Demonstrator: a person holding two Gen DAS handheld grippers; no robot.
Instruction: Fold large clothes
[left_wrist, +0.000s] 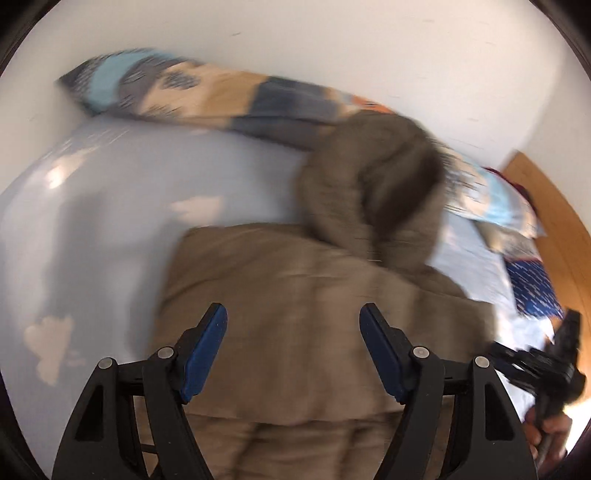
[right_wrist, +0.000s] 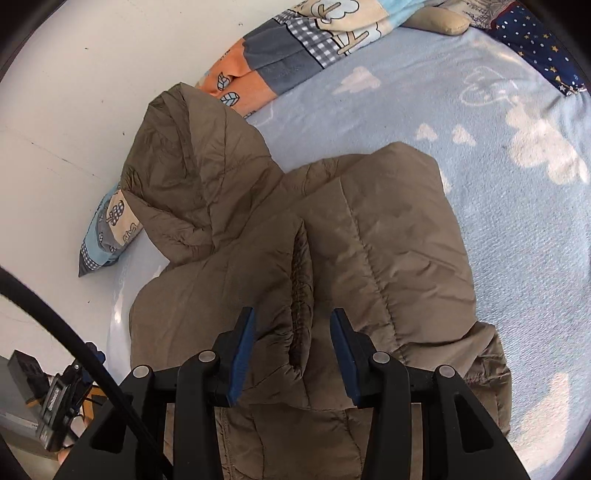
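An olive-brown padded hooded jacket (right_wrist: 388, 236) lies on a light blue bed sheet (right_wrist: 498, 206), its sleeves folded in over the body and its hood (right_wrist: 184, 147) toward the wall. The jacket also shows in the blurred left wrist view (left_wrist: 303, 295). My left gripper (left_wrist: 293, 321) is open above the jacket and holds nothing. My right gripper (right_wrist: 293, 325) is open over the jacket's folded sleeve cuff, with cloth between the fingers but not pinched. The right gripper also shows in the left wrist view (left_wrist: 546, 365) at the far right.
A patchwork blanket (right_wrist: 295, 48) lies along the white wall (right_wrist: 74, 92) behind the hood. A dark blue starred pillow (right_wrist: 543, 48) sits at the bed's far right. A wooden headboard (left_wrist: 554, 206) curves at the right of the left wrist view. The sheet (left_wrist: 92, 221) stretches left.
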